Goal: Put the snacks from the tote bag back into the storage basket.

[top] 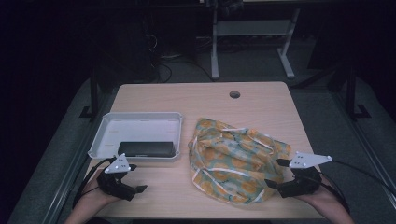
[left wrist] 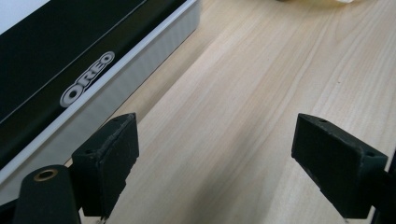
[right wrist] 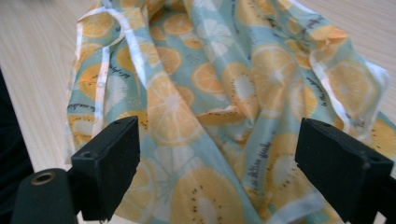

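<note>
A crumpled cloth [top: 233, 158] printed with orange slices on teal lies on the right half of the wooden table. A white tray [top: 100, 135] on the left holds a black Oreo package [top: 145, 149] along its front wall. My left gripper [top: 136, 177] stands open just in front of the tray, over bare wood. In the left gripper view its jaws [left wrist: 215, 140] are wide apart with nothing between them, the tray wall [left wrist: 140, 60] and Oreo package [left wrist: 56, 56] at their left. My right gripper [top: 276, 172] is open at the cloth's front right edge, its jaws [right wrist: 217, 140] just above the cloth [right wrist: 219, 79].
A round cable hole [top: 235, 94] sits near the table's far edge. Bare wood runs between the tray and the cloth. Another desk's white legs [top: 215, 51] stand on the dark floor behind the table. Both forearms rest at the table's front edge.
</note>
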`<state>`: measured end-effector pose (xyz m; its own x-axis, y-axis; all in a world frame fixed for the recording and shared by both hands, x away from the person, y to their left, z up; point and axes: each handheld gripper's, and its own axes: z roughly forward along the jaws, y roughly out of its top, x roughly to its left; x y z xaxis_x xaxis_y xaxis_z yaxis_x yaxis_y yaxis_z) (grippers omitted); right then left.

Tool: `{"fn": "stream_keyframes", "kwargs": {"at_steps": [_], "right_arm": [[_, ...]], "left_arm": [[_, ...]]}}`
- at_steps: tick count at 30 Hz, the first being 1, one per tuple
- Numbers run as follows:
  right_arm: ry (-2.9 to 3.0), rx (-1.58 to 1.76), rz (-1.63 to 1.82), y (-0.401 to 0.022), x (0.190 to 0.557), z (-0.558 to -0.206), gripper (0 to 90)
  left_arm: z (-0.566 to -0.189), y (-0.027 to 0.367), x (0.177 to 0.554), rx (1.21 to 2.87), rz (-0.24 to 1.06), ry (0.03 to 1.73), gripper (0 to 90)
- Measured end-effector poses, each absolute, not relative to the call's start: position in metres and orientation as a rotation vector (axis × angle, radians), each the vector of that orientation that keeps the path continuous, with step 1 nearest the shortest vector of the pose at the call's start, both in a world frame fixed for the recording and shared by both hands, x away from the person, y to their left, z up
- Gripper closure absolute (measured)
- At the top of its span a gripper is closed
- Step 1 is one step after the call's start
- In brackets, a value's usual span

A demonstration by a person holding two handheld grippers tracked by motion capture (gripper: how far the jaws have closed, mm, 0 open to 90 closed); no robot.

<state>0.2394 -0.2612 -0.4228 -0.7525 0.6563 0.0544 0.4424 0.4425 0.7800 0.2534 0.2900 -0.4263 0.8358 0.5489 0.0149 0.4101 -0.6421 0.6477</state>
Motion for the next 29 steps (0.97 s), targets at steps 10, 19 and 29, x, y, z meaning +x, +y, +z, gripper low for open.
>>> {"fn": "stream_keyframes", "kwargs": {"at_steps": [10,19,29], "right_arm": [[2.433,0.962,1.205,-0.2651,0.2376,-0.4253,13.3],[2.427,0.983,1.197,-0.2678,0.2343,-0.4276,13.4],[2.420,0.970,1.209,-0.2677,0.2337,-0.4266,13.4]], "left_arm": [[-0.4318,0.2873,0.2552,2.349,0.249,0.686,14.8],[-0.4354,0.2837,0.2588,2.373,0.240,0.671,14.9],[-0.4366,0.2831,0.2589,2.389,0.231,0.659,15.0]]}}
